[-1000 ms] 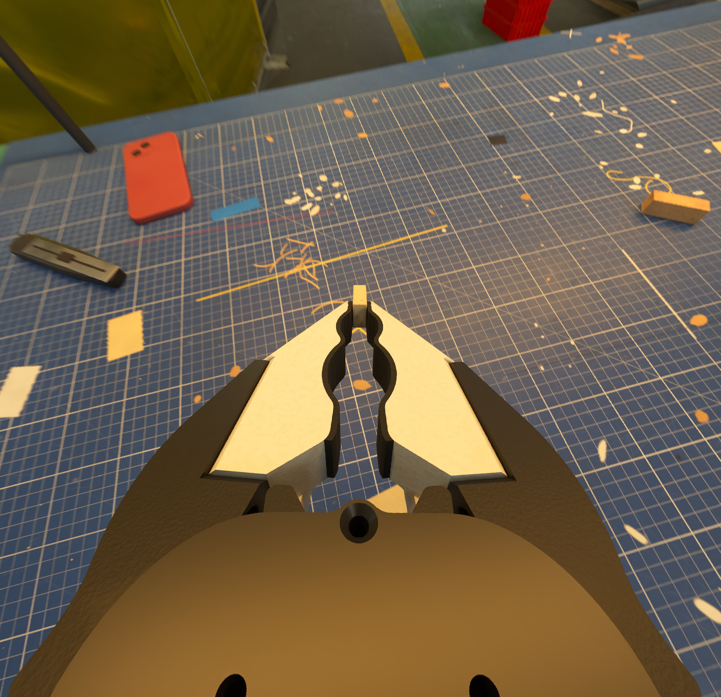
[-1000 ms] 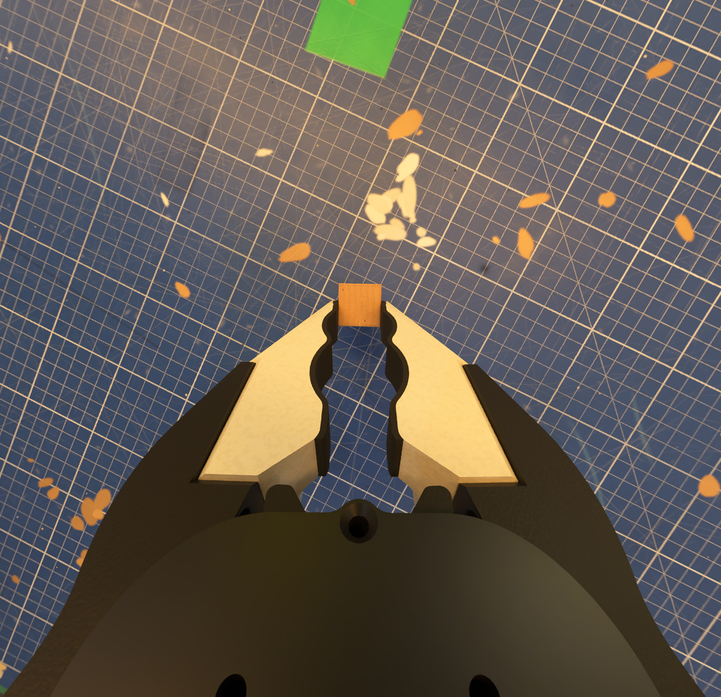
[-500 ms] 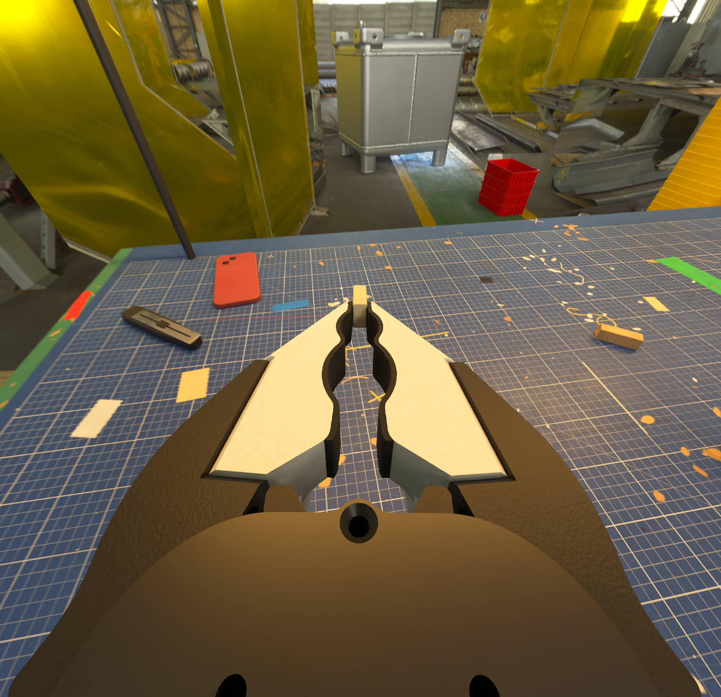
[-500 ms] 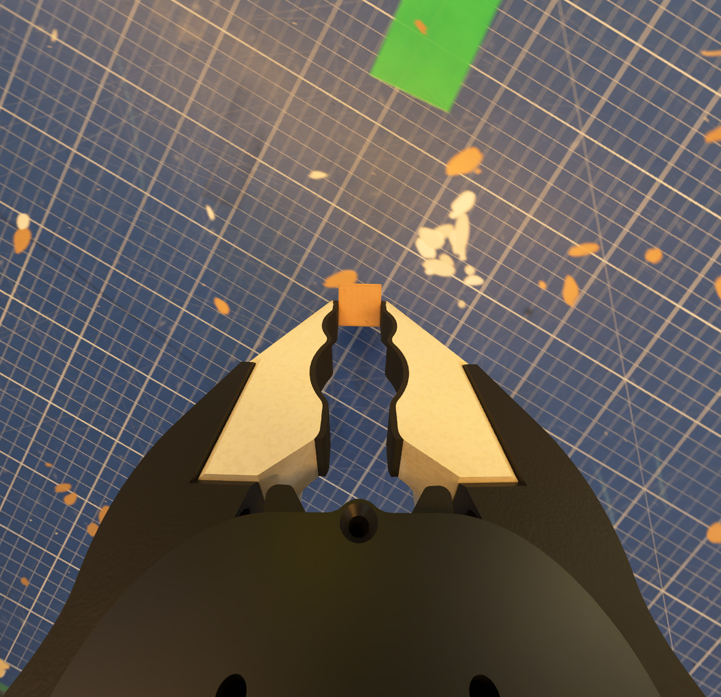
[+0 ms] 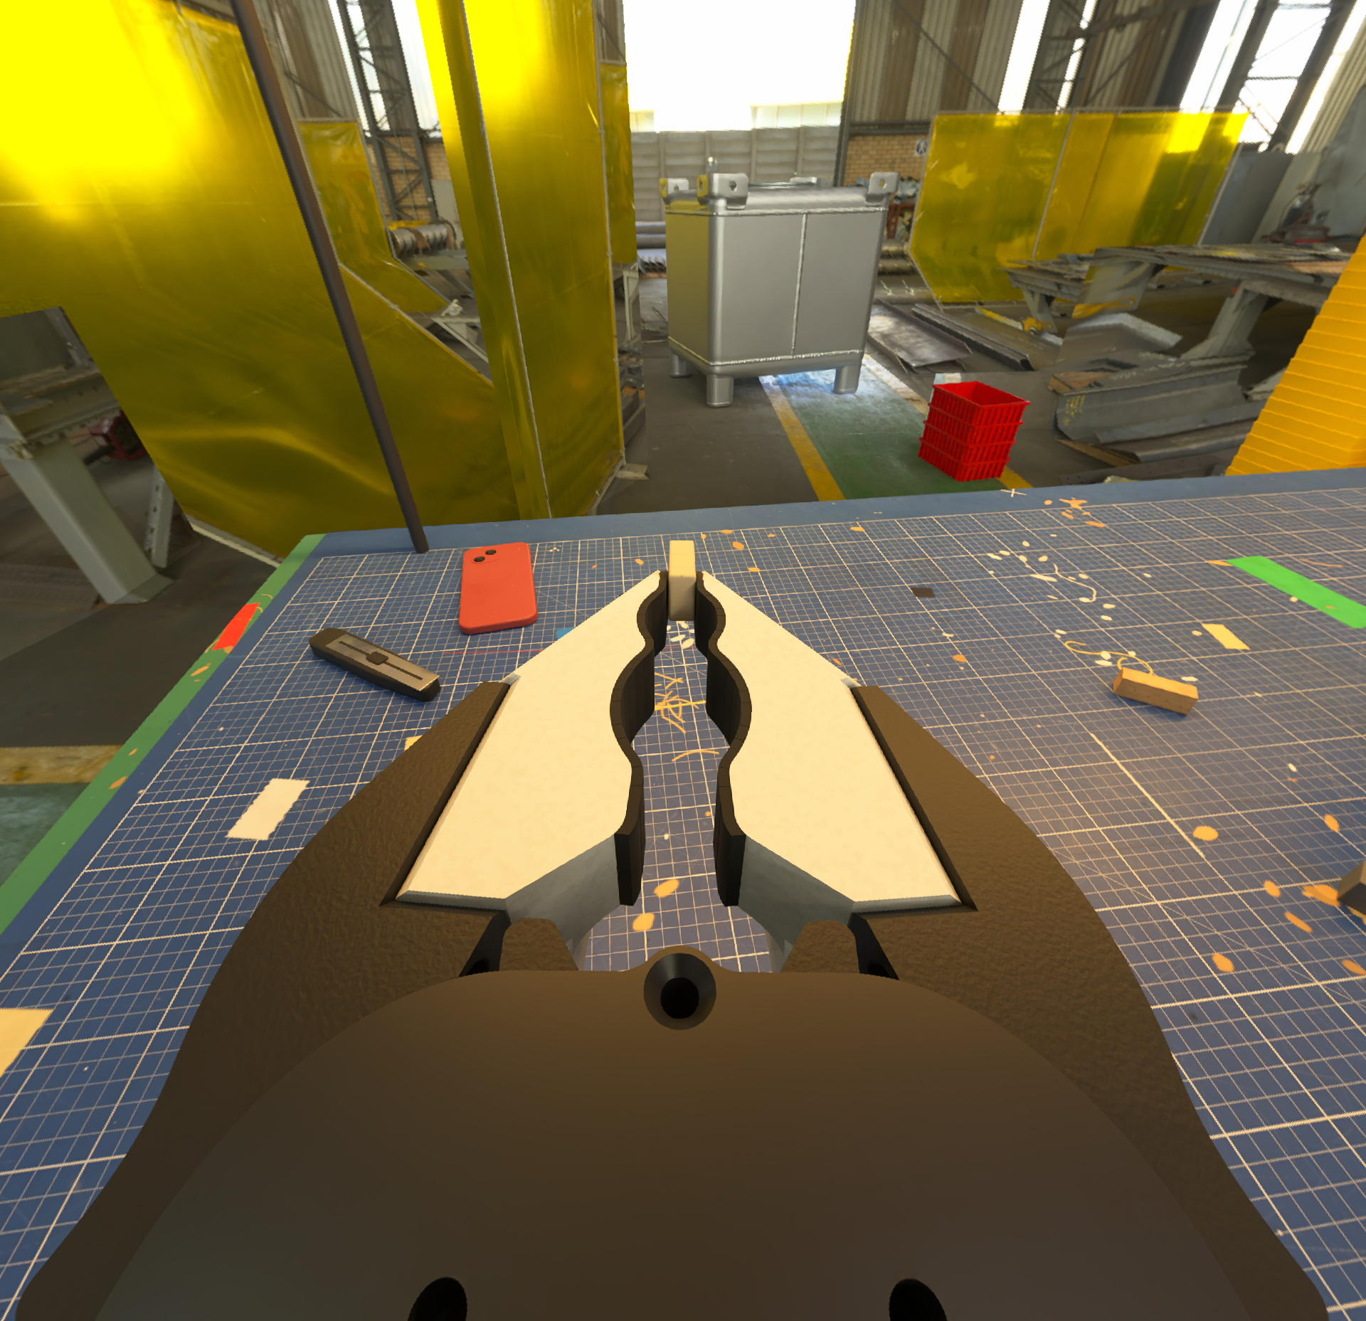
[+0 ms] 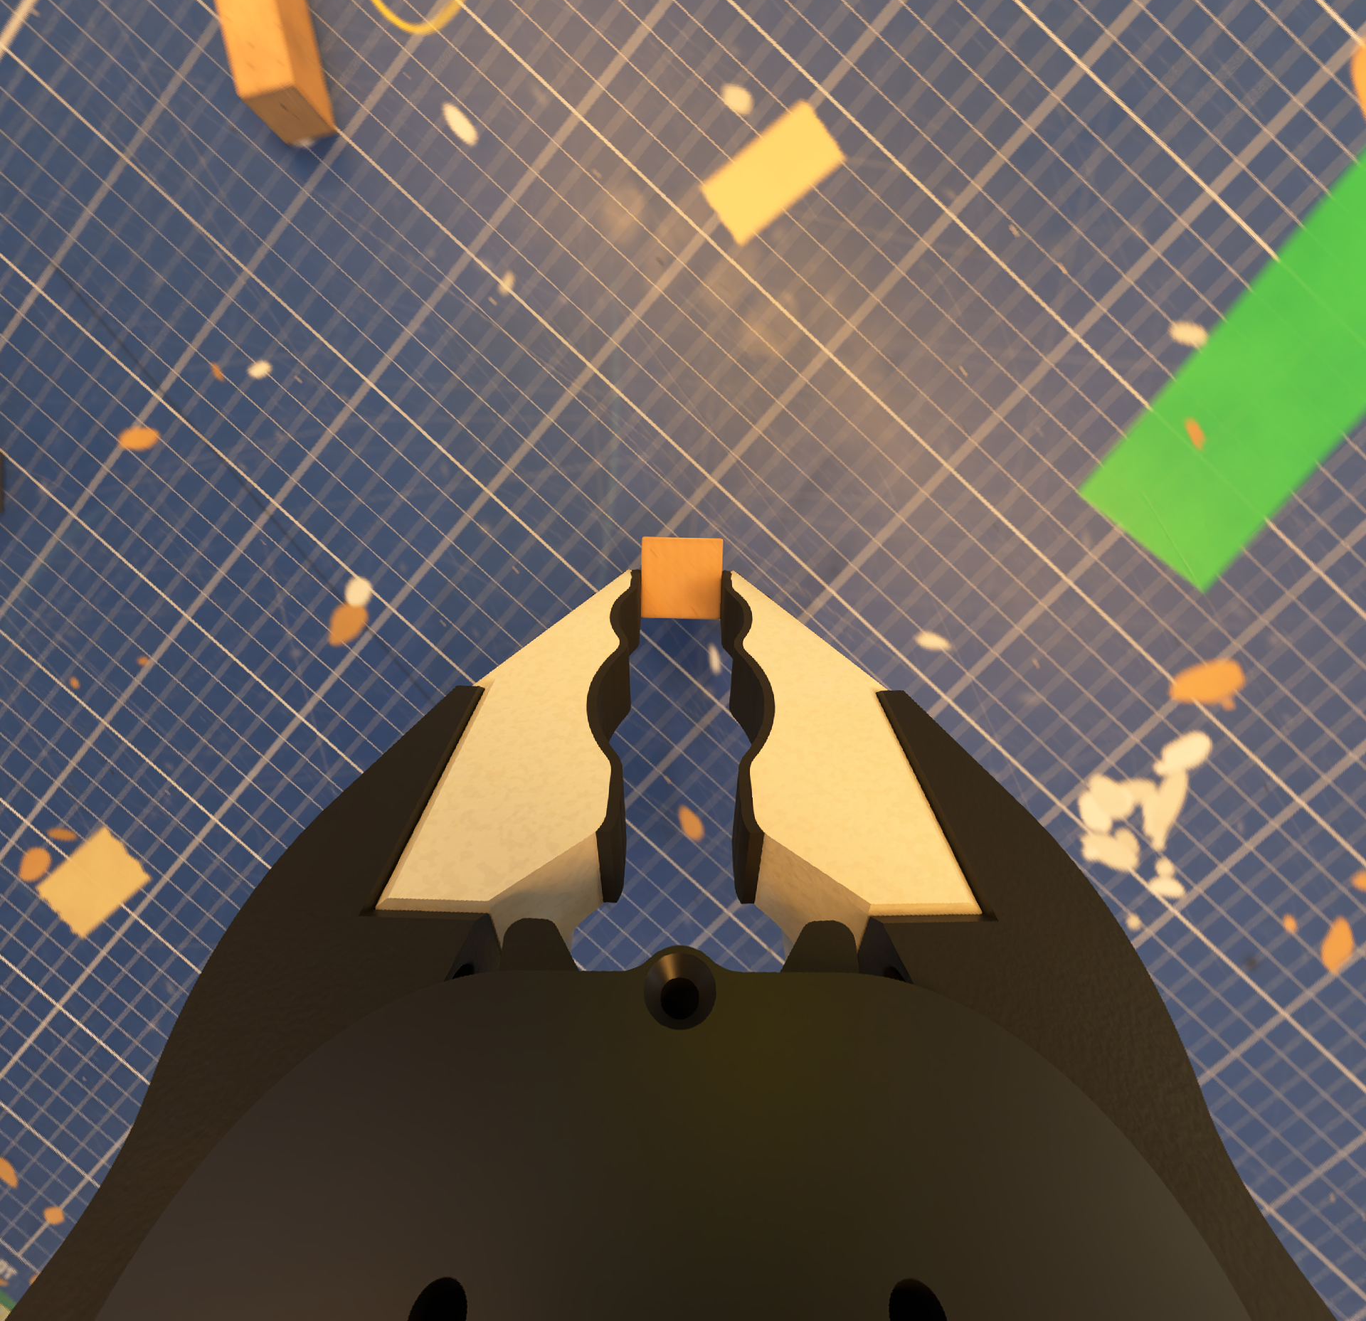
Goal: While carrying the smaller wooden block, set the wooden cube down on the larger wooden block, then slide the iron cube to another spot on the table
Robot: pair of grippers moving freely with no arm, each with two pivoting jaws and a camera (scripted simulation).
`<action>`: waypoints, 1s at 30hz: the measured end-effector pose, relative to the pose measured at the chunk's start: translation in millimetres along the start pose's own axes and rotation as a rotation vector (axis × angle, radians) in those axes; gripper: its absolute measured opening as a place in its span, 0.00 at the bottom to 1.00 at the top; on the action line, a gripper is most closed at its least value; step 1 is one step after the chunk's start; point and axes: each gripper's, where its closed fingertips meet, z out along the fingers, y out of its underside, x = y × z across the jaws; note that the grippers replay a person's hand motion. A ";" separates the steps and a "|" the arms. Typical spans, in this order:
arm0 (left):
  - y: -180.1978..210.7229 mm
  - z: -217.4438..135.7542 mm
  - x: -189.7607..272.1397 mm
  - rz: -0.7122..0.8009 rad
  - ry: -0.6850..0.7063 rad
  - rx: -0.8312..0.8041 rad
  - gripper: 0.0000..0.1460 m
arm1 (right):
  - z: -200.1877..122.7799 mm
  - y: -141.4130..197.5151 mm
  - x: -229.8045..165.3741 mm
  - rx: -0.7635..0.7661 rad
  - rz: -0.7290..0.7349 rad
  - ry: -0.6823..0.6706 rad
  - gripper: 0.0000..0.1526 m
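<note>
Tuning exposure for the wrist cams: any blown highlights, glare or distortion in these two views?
Left wrist view: bright doorway blown to white, yellow screens glaring, wide-angle bending at the edges. Right wrist view: warm glare patch on the cutting mat, soft shadow under the wooden cube.

Bare mat [image 6: 517,369] lies open below; only the larger wooden block [image 6: 270,44] stands far-left.

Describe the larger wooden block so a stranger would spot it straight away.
On the blue gridded cutting mat, look right, short of the green tape strip. The larger wooden block lies flat beside a curl of yellow shavings, the only raised tan bar among flat paint flecks.
</note>
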 end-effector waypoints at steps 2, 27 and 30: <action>-0.5 -1.9 -2.7 -0.008 -0.006 0.010 0.04 | 7.6 -13.1 -12.1 -0.002 -0.021 -0.010 0.14; -2.9 -24.8 -31.6 -0.062 -0.040 0.073 0.04 | 67.3 -151.8 -123.8 0.073 -0.267 -0.096 0.45; -4.6 -29.3 -34.1 -0.068 -0.044 0.086 0.04 | 34.6 -160.8 -116.7 0.180 -0.363 -0.045 0.51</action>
